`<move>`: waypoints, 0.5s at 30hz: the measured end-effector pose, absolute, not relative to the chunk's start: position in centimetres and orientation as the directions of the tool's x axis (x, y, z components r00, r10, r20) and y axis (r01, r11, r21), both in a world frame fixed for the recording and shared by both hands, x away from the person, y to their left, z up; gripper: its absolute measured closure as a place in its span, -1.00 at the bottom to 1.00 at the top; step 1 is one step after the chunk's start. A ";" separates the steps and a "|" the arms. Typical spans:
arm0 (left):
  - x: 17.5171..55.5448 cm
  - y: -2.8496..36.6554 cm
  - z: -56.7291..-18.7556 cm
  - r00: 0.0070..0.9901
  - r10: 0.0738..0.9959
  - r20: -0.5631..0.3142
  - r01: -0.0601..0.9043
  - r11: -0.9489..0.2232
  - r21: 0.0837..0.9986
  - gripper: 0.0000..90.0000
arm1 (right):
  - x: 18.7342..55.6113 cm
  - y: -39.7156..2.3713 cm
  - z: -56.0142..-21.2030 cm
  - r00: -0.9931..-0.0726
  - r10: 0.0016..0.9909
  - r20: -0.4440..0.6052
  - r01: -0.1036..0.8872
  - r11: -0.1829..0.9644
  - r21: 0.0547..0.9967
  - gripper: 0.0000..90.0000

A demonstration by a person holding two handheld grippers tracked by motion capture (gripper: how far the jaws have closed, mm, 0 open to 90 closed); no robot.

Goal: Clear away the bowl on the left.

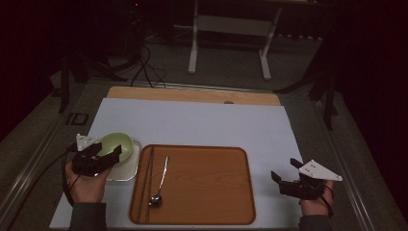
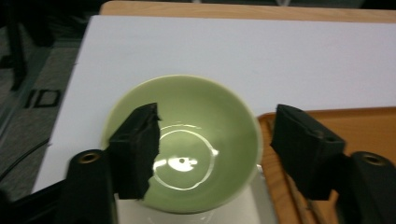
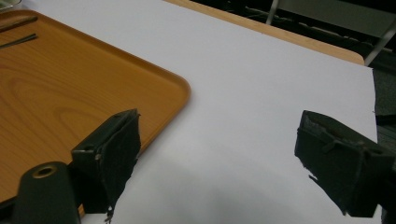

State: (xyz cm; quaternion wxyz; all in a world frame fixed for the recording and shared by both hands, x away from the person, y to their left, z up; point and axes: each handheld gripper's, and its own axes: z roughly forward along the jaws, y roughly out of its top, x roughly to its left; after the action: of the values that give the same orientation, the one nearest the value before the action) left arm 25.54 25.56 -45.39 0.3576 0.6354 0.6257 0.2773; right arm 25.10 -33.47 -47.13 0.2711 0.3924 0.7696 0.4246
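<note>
Left hand-held gripper (image 2: 215,154) gapes wide over the green bowl (image 2: 205,140) — gripping nothing; right hand-held gripper (image 3: 219,158) released too.

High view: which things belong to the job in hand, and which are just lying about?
In the job:
- green bowl, on a white dish
- left gripper, jaws open at the bowl

Lying about:
- spoon and chopsticks on the wooden tray
- right gripper, open over the white mat
</note>
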 end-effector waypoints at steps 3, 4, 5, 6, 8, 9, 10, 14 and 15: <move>25.7 26.0 -45.9 0.046 0.994 -0.095 0.606 0.048 0.794 -0.40 | 25.1 -33.5 -47.1 -0.545 0.834 -0.084 0.374 0.332 0.866 -0.69; 25.8 26.1 -46.1 0.037 0.995 -0.093 0.610 0.052 0.791 -0.41 | 25.1 -33.5 -47.1 -0.546 0.833 -0.084 0.374 0.333 0.866 -0.69; 25.8 26.3 -46.2 0.031 0.996 -0.085 0.615 0.048 0.787 -0.44 | 25.1 -33.4 -47.1 -0.547 0.833 -0.084 0.374 0.333 0.866 -0.69; 25.9 26.4 -46.5 0.031 0.996 -0.083 0.618 0.046 0.784 -0.44 | 25.1 -33.4 -47.1 -0.547 0.833 -0.085 0.374 0.334 0.865 -0.69; 26.0 26.7 -47.0 0.009 0.996 -0.085 0.630 0.060 0.774 -0.45 | 25.1 -33.4 -47.1 -0.548 0.832 -0.086 0.374 0.335 0.864 -0.69; 26.1 26.9 -47.2 0.002 0.996 -0.088 0.637 0.066 0.768 -0.46 | 25.1 -33.4 -47.1 -0.547 0.832 -0.086 0.374 0.336 0.864 -0.69; 26.1 27.1 -47.5 -0.005 0.995 -0.098 0.641 0.078 0.763 -0.47 | 25.1 -33.4 -47.1 -0.547 0.833 -0.086 0.374 0.335 0.865 -0.69; 26.5 28.0 -48.4 -0.052 0.991 -0.120 0.656 0.124 0.744 -0.53 | 25.1 -33.4 -47.1 -0.547 0.833 -0.086 0.375 0.335 0.864 -0.69; 26.6 28.1 -48.7 -0.064 0.991 -0.117 0.663 0.130 0.737 -0.53 | 25.1 -33.4 -47.1 -0.547 0.833 -0.086 0.375 0.336 0.864 -0.69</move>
State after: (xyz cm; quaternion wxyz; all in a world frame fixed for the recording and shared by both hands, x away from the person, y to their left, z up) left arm 26.63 28.15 -48.68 0.3165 0.6064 0.6819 0.2592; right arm 25.12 -33.42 -47.13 0.2705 0.3915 0.7712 0.4228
